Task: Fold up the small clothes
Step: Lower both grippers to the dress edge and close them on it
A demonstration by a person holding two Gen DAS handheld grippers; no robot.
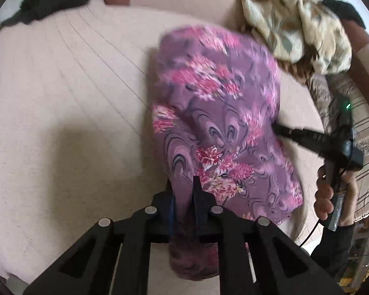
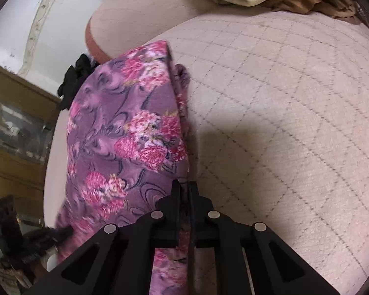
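Left gripper (image 1: 183,184): jaws pinched on a gathered fold of the purple floral garment (image 1: 219,113), cloth bunched between the fingers and hanging below them toward the camera.
Right gripper (image 2: 185,184): jaws clamped on the garment's edge, a thin strip of the printed cloth running down between the fingers.
Right gripper from the left wrist view (image 1: 305,135): black body reaching in from the right, tip at the garment's right edge; gripped by a hand (image 1: 327,196) with a dark sleeve below it.
Left gripper from the right wrist view (image 2: 49,236): blurred black shape at the garment's lower left edge.
Purple floral garment: mauve with pink flowers and dark swirls; lying lengthwise on the cushion between the two grippers, near end lifted in both grips; a folded edge along its right side in the right wrist view.
Surface: pale pink quilted cushion (image 1: 61,98), stitched in a diamond grid, gripper shadows falling just beside the garment.
Cushion backrest (image 2: 135,7): same pale pink, with a rust-brown trim at its end.
Beige floral cloth (image 1: 295,27): crumpled heap at the far right of the cushion, just beyond the garment's far end.
Black clothing (image 1: 54,2): dark pile at the far left edge of the cushion, well apart from the garment.
Striped beige fabric (image 1: 366,162): draped along the right side, behind the hand.
Room: white wall (image 2: 49,24) and a wooden cabinet with glass (image 2: 14,123) beyond the cushion's edge.
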